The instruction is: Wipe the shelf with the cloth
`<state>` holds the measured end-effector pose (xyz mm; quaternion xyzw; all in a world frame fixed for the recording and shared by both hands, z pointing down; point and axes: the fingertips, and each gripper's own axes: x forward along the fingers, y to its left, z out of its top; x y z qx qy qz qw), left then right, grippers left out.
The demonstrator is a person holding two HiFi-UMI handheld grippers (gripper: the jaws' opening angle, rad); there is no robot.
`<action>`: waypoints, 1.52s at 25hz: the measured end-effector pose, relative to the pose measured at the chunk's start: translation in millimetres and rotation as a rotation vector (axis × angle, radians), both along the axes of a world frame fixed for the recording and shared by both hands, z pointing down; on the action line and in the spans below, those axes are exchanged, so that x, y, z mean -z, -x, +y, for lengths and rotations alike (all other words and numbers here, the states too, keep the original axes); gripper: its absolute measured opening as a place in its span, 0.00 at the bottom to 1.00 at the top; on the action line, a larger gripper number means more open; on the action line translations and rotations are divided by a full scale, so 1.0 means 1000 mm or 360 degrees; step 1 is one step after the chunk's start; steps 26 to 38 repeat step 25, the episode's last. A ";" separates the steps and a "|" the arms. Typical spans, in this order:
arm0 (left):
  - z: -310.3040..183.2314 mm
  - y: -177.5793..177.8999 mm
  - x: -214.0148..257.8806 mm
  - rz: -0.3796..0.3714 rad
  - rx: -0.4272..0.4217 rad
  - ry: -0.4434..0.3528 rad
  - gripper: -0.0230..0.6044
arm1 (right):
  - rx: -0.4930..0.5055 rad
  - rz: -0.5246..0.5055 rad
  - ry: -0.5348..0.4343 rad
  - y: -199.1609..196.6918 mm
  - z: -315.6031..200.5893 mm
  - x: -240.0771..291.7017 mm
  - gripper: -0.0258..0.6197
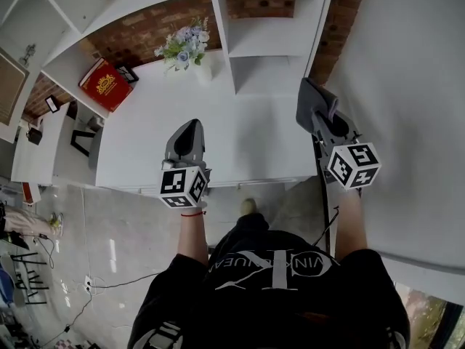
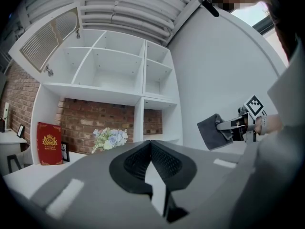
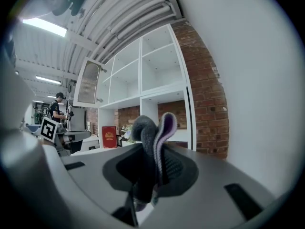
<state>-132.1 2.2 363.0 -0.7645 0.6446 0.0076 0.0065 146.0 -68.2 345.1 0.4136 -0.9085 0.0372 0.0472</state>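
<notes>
A grey cloth (image 1: 313, 98) with a lilac edge is pinched in my right gripper (image 1: 320, 112), which is shut on it at the right end of the white counter (image 1: 218, 137), level with the low open shelves (image 1: 265, 46). The cloth (image 3: 151, 140) stands folded upright between that gripper's jaws (image 3: 155, 149). In the left gripper view the same cloth (image 2: 209, 131) hangs off to the right. My left gripper (image 1: 190, 131) hovers over the counter's front middle, shut with nothing in it (image 2: 151, 144). It is well apart from the cloth.
A vase of pale flowers (image 1: 185, 46) stands at the counter's back, left of the shelf unit. A red book (image 1: 107, 84) and a small frame (image 1: 128, 73) lean against the brick wall. A white wall (image 1: 407, 86) closes the right side. A person (image 3: 57, 108) stands far off.
</notes>
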 end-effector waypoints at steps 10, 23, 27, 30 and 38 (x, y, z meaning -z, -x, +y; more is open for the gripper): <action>0.035 -0.015 0.008 -0.0029 0.0024 -0.0014 0.06 | 0.0055 -0.0070 -0.0002 -0.016 0.041 -0.002 0.15; 0.080 -0.021 0.032 -0.0025 0.0040 -0.0113 0.06 | 0.0136 -0.0123 -0.0106 -0.016 0.093 0.017 0.15; 0.088 -0.025 0.034 -0.0017 0.0026 -0.0118 0.05 | 0.0136 -0.0136 -0.0117 -0.020 0.104 0.020 0.15; 0.088 -0.025 0.034 -0.0017 0.0026 -0.0118 0.05 | 0.0136 -0.0136 -0.0117 -0.020 0.104 0.020 0.15; 0.088 -0.025 0.034 -0.0017 0.0026 -0.0118 0.05 | 0.0136 -0.0136 -0.0117 -0.020 0.104 0.020 0.15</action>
